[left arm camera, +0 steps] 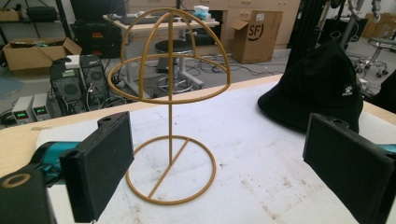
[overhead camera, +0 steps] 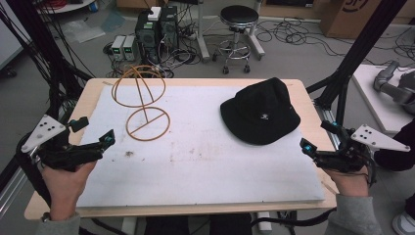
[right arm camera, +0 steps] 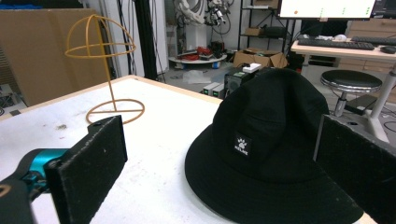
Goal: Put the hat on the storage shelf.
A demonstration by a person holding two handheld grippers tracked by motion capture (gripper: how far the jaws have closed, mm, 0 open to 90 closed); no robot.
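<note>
Hat [overhead camera: 260, 113] just ahead of open R gripper [overhead camera: 317, 137]

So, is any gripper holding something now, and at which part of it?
Nothing is held. The left gripper and the right gripper both stand open with nothing between their jaws, apart from the black hat and the wire hat stand.

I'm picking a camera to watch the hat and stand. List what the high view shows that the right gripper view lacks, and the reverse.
High view alone: both hands, the left claw and right claw apart at the table edges, and the whole white mat.

Right gripper view alone: the paw patch on the hat close up, and a desk with a keyboard behind.

Both: black hat, gold wire stand, round stool.
</note>
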